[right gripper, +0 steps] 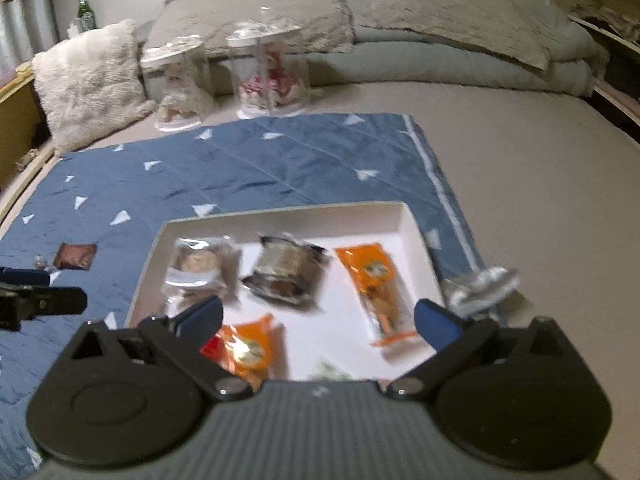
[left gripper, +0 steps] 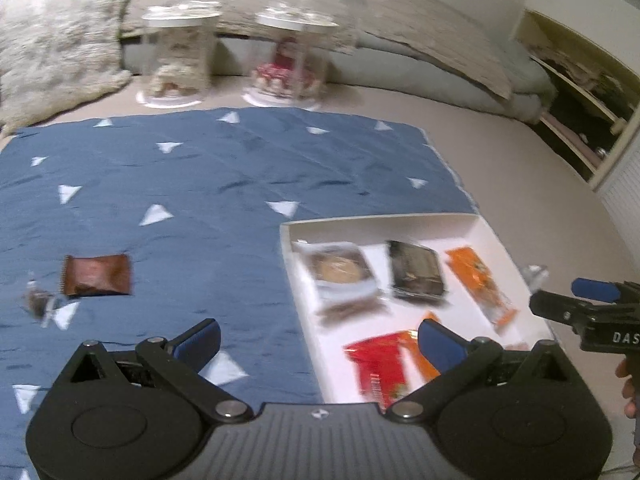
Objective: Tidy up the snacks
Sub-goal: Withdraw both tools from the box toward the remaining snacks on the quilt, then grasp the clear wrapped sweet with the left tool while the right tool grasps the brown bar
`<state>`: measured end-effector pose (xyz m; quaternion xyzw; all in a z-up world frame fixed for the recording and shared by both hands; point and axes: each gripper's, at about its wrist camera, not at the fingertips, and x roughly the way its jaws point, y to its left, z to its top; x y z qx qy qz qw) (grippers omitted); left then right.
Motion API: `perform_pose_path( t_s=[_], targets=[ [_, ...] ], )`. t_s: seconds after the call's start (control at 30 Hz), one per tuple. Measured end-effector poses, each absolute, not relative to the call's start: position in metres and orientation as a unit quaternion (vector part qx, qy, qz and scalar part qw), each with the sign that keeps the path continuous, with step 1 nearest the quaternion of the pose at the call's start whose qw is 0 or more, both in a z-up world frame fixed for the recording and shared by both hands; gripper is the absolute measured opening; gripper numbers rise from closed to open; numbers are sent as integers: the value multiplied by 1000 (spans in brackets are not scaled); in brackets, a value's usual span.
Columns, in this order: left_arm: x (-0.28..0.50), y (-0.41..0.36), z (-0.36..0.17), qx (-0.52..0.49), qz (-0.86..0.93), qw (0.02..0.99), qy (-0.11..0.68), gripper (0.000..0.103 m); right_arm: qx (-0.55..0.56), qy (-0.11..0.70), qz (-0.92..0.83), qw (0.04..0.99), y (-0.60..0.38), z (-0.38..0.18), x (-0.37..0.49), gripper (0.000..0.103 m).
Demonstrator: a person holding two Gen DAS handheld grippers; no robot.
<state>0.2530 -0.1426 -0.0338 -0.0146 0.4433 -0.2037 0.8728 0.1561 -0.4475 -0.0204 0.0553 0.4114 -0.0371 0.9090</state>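
Snack lot, laid on a blue quilt (left gripper: 208, 184) over a bed. White tray (right gripper: 404, 216): cookie pack (right gripper: 200, 266) at 10 o'clock, dark pack (right gripper: 286, 272) at 12, orange pack (right gripper: 376, 280) at 2, red pack (left gripper: 380, 368) and a second orange pack (right gripper: 248, 354) at 7. Outside the tray, at its 9 o'clock: brown packet (left gripper: 98, 280), and a small wrapped sweet (left gripper: 38, 302) just beside it. Left gripper (left gripper: 320, 340): jaws wide, empty. Right gripper (right gripper: 318, 322): jaws wide, empty, over the tray. Two clear jars (left gripper: 178, 56) stand at the quilt's 12 o'clock edge.
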Motion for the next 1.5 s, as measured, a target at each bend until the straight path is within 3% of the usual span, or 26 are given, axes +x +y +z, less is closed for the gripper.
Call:
perform_pose_path(
  t_s=[0.73, 1.2, 1.5],
  targets=[
    [282, 26, -22, -61, -79, 897, 430, 103, 24, 399, 89, 912, -304, -20, 227, 102],
    [307, 98, -48, -84, -36, 896, 435, 103, -26, 404, 180, 897, -211, -45, 267, 103],
    [348, 123, -74, -116, -9, 894, 432, 103, 35, 420, 135, 897, -179, -83, 338, 101]
  ],
)
